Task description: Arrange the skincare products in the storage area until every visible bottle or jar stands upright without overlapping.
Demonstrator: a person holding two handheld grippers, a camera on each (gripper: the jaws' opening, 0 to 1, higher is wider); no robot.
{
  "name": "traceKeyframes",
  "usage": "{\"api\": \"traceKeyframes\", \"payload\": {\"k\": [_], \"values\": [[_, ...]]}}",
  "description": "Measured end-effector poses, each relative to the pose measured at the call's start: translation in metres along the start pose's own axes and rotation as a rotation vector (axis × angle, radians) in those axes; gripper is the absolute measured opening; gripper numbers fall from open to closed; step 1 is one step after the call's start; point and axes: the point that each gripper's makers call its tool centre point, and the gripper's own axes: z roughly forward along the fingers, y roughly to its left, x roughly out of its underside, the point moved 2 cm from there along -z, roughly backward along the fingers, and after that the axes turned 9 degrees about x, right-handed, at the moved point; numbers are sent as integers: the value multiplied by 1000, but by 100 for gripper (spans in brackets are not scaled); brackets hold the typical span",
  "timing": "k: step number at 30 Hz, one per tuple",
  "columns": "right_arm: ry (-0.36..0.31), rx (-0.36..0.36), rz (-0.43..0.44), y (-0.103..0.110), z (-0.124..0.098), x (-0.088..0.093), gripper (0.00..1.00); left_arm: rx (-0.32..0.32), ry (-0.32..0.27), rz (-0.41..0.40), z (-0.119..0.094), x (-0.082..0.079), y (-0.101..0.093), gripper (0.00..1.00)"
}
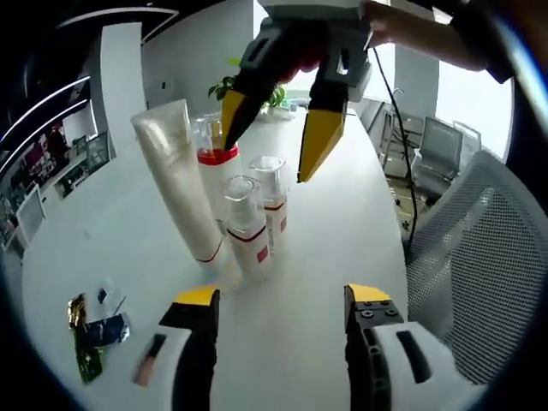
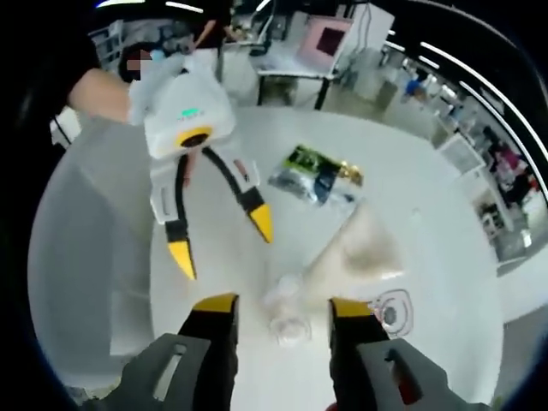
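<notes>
White and round, the table (image 1: 342,223) sits in an open office with desks, a mesh chair (image 1: 479,257) at its edge and a potted plant (image 1: 229,86) at the far side.

Near the middle of the table stands a tight cluster of skincare products. In the left gripper view a tall cream tube (image 1: 178,180) leans slightly at the left of the group, its base down. Just beside it stands a clear bottle with a red band (image 1: 214,167), and in front of that two small pump bottles (image 1: 248,227) with clear caps and red-trimmed labels, upright and touching or nearly touching each other. A few foil sachets (image 1: 92,330) lie flat on the table, well apart from the bottles.

The left gripper (image 1: 282,300) rises from the bottom of its own view, jaws spread wide and empty, with the bottle cluster ahead of its tips and slightly to one side. In the right gripper view it hangs over the table (image 2: 223,244), jaws apart, holding nothing.

The right gripper (image 1: 278,141) reaches down from above in the left gripper view, yellow tips parted widely; one tip is at the red-banded bottle's top, though contact cannot be made out. In its own view (image 2: 282,308) the jaws are open around the clear caps below.
</notes>
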Motion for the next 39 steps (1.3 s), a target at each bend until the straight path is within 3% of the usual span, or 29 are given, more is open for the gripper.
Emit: {"api": "traceKeyframes", "payload": {"k": [13, 22, 31, 34, 39], "values": [[-70, 111, 219, 10, -36, 8, 51, -34, 28, -40, -38, -2, -21, 74], [-84, 166, 345, 25, -57, 25, 57, -84, -2, -155, -73, 5, -30, 79], [-176, 280, 489, 32, -83, 34, 63, -141, -49, -285, -110, 8, -35, 82], [-177, 293, 526, 42, -86, 40, 66, -160, -91, -352, -124, 9, -37, 83], [-166, 293, 583, 53, -91, 51, 70, -247, -152, -436, -155, 13, -33, 83]]}}
